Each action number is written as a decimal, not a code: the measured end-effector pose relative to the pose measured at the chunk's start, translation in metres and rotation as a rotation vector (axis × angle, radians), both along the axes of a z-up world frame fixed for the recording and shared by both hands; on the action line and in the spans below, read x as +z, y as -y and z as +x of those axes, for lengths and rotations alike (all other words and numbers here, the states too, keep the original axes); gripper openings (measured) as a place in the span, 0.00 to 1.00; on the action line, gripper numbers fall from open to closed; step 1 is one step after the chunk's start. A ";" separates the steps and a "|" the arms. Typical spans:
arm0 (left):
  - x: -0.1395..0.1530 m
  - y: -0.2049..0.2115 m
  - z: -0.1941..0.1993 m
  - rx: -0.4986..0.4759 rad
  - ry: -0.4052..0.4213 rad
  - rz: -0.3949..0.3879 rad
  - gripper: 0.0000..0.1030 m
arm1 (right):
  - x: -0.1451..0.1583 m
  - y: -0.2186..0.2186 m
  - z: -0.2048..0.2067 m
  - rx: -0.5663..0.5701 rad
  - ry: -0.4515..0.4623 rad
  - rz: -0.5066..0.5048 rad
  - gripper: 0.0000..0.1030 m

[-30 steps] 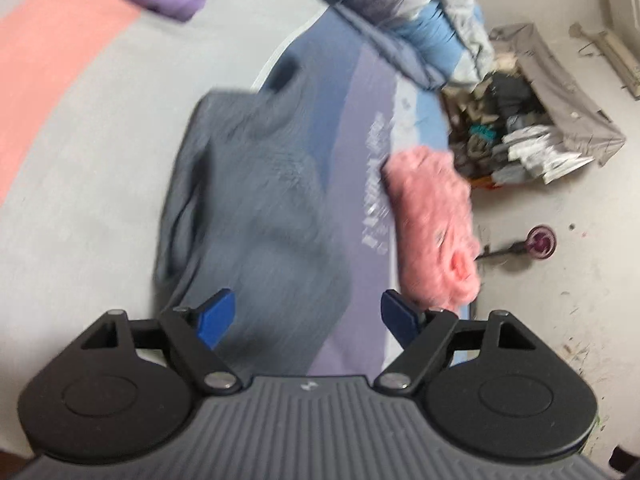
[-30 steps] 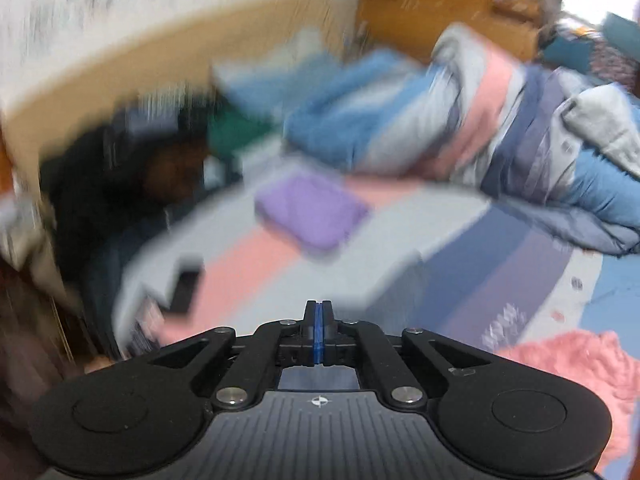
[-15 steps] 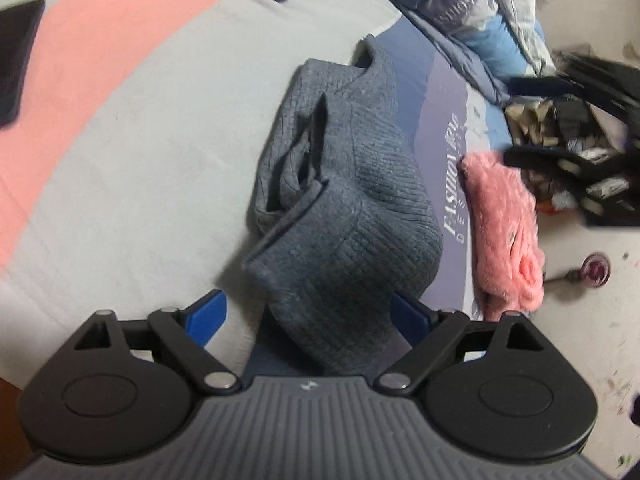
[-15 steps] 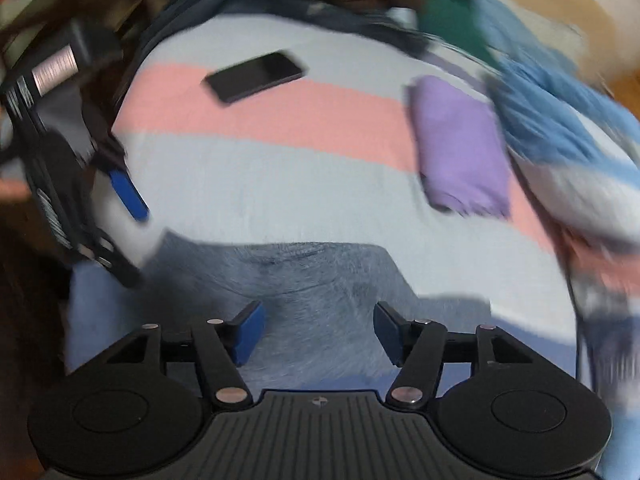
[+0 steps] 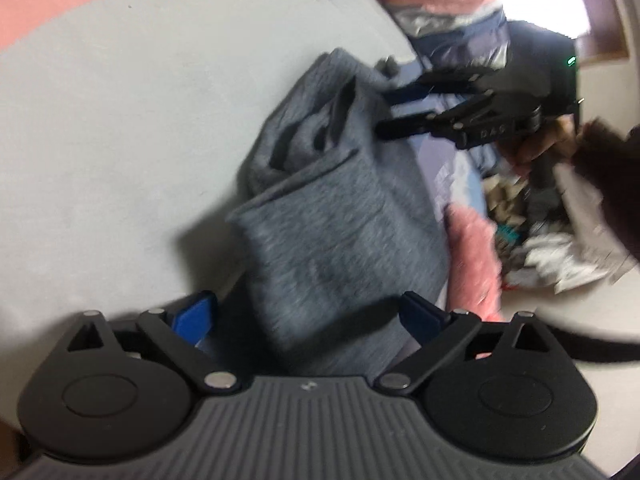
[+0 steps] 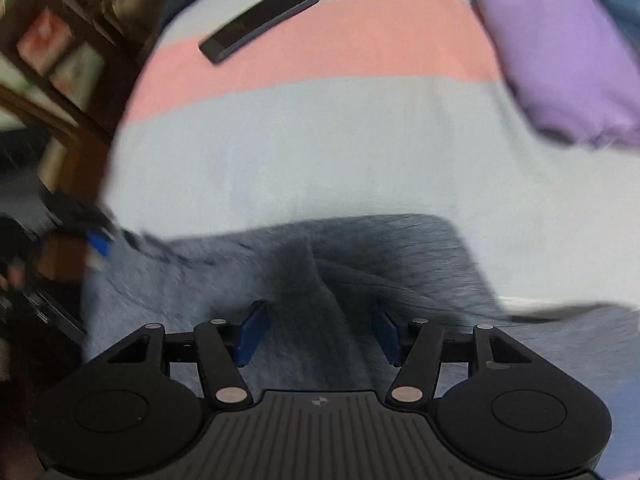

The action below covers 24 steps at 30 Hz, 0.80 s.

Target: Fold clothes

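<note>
The striped bedspread lies beyond both claws. On it lies the grey knitted garment, partly folded, directly ahead of the left gripper, whose jaws have just been opening and stand wide apart, 1 end of the garment between them, unpinched. The right gripper, jaws apart after slightly closing, straddles a raised fold without visibly pressing it. A purple folded cloth sits far ahead-right, a phone far ahead-left.

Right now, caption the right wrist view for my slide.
Right gripper, jaws open, over a ridge of the grey sweater on the striped bed cover; phone and purple garment beyond.
</note>
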<state>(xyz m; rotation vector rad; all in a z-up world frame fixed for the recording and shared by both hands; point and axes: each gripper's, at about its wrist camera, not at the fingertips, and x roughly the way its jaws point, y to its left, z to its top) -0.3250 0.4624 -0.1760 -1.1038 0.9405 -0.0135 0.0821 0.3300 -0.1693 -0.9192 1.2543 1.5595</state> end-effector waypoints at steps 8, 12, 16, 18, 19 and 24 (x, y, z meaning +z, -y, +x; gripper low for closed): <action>-0.003 0.003 0.014 0.022 0.048 -0.043 0.78 | -0.004 0.006 -0.005 0.027 -0.113 -0.023 0.42; 0.005 0.005 0.015 -0.016 0.052 0.016 0.54 | 0.007 0.017 -0.007 0.033 -0.111 0.005 0.07; 0.013 0.006 0.026 -0.014 0.011 0.079 0.21 | 0.017 0.030 -0.012 -0.005 -0.032 0.076 0.06; 0.022 0.010 0.031 -0.020 -0.014 0.142 0.17 | 0.028 0.039 -0.018 -0.045 0.009 0.128 0.06; 0.029 0.014 0.034 -0.028 -0.023 0.182 0.16 | 0.036 0.045 -0.022 -0.075 0.029 0.160 0.06; 0.070 0.044 0.050 -0.161 -0.024 0.431 0.16 | 0.079 0.079 -0.044 -0.228 0.097 0.281 0.06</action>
